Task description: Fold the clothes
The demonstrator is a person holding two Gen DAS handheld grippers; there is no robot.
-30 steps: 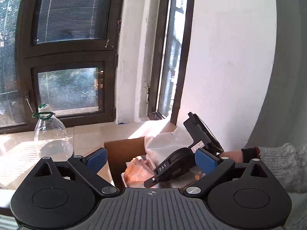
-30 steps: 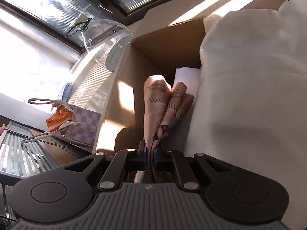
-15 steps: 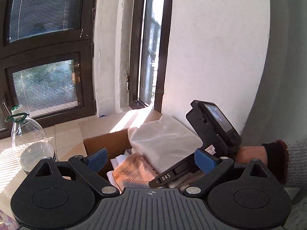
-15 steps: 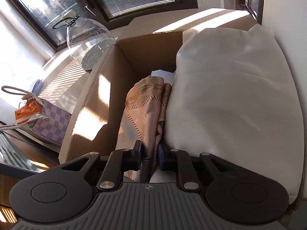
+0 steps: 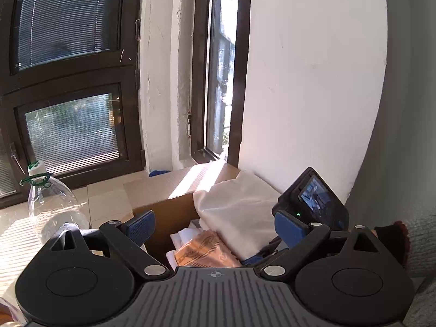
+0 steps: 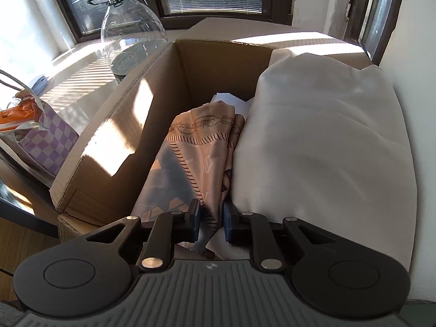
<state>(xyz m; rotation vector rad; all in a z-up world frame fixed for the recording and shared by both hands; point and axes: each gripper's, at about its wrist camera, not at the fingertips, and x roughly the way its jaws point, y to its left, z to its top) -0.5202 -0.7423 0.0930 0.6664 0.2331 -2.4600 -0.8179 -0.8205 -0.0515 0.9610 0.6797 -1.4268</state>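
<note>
Our right gripper (image 6: pixel 212 218) points steeply down into the brown cardboard box (image 6: pixel 114 125), jaws narrow with a gap, and the peach printed satin cloth (image 6: pixel 201 147) hangs loose between them, not pinched. The cloth's long axis runs straight ahead from those jaws, wedged beside the cream folded fabric bundle (image 6: pixel 321 136). Our left gripper (image 5: pixel 215 224) sits farther back, jaws wide but closing on nothing, so the right is nearer.

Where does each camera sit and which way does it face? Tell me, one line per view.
Left wrist: behind the left claw, its jaws closing on nothing, facing the window over the box; a sleeve shows.
Right wrist: behind the right claw, looking down into the box, scarf between its jaws.
Both see box, scarf, white cloth, bottle.
</note>
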